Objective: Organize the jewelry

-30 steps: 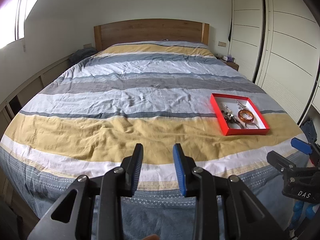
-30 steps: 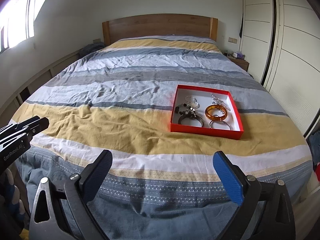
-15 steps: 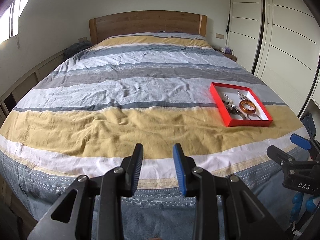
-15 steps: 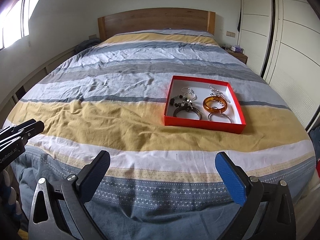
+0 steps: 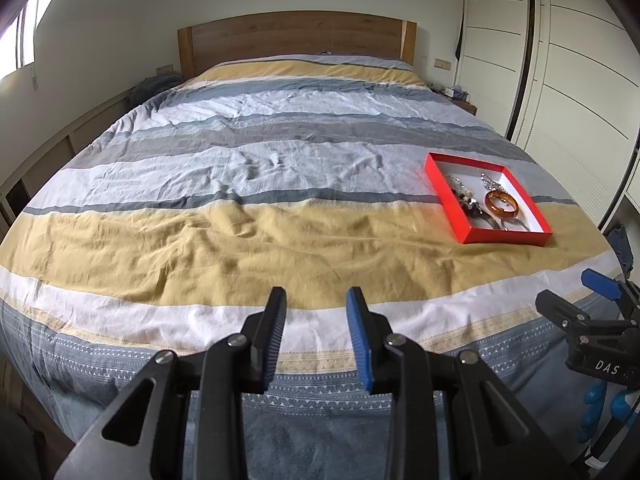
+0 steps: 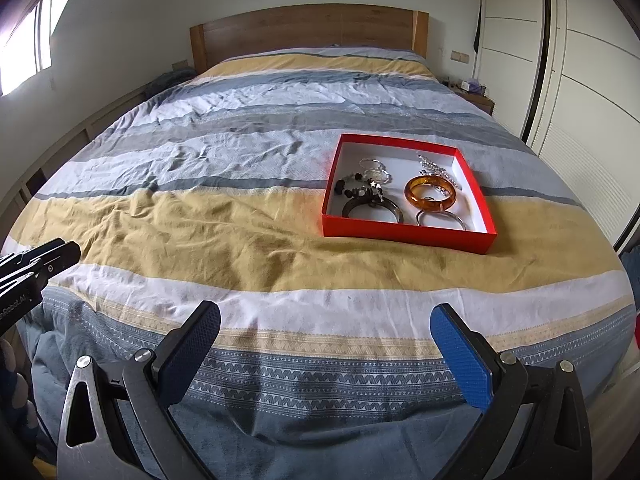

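A red tray [image 6: 408, 236], shallow and white inside, lies on the bed [image 6: 224, 232] toward its right side, nearer the foot edge than the headboard [image 6: 308, 32], straddling the border of a yellow band and a grey-blue band of the striped cover. Contents: an amber bangle [image 6: 430, 196] right of centre; a dark ring bracelet [image 6: 374, 209] at the near left with a strand of dark beads [image 6: 356, 186] touching it from behind; a plain metal bangle [image 6: 440, 218] against the near wall, just in front of the amber one; thin silver hoops [image 6: 376, 170] toward the far left; a silver chain [image 6: 434, 170] toward the far right. In the left wrist view the same tray [image 5: 500, 236] sits close to the bed's right edge, its near contents partly hidden by the left wall.

The left gripper [image 5: 316, 332] hangs over the foot edge of the bed, jaws parted by a narrow gap with nothing between the pads. The right gripper [image 6: 326, 352] also hangs over the foot edge, jaws spread wide and empty, the tray ahead and slightly to its right. Each gripper appears at the border of the other's view.

The cover left of the tray is bare, wrinkled cloth to the far left edge. White wardrobe doors [image 6: 580, 92] stand close along the bed's right side; a low ledge [image 6: 80, 128] runs along the left.
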Tool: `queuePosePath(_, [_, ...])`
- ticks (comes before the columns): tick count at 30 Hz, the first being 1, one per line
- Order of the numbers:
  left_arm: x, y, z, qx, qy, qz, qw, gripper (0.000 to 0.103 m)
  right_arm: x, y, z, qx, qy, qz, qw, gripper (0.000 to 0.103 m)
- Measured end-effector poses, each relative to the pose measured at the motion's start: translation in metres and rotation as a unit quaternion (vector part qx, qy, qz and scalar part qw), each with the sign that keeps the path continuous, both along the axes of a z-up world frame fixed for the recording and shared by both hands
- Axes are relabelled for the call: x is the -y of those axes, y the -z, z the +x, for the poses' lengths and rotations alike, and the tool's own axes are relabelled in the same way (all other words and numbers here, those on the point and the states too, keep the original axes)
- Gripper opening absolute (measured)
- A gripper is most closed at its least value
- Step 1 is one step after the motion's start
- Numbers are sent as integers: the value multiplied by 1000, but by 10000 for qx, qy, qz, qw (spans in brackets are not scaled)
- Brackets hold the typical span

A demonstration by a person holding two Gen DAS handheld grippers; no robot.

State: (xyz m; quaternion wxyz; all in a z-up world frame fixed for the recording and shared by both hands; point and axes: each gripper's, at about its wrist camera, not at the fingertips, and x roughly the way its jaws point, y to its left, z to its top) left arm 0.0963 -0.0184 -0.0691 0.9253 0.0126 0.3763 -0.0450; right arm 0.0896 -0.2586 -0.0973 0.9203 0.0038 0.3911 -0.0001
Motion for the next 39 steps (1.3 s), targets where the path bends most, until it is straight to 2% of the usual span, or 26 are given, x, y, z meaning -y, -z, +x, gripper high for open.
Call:
queuePosePath(19, [4,-5,-11,88,52,-9,9999,30,3,-10,-9,132,61,-85,9999,103])
queuePosePath(21, [4,-7,-13,122,49,8,9999,42,3,-11,-11,156,58,-93,9998,103])
queuePosePath(22, [5,-8,-15,144,45,20,9999,43,3,-12,-11,161,55,-94,9998,103])
queuePosePath(39, [10,-35,-39,406,105,115,9991,43,7,-30,-34,360,106,-40,9993,103])
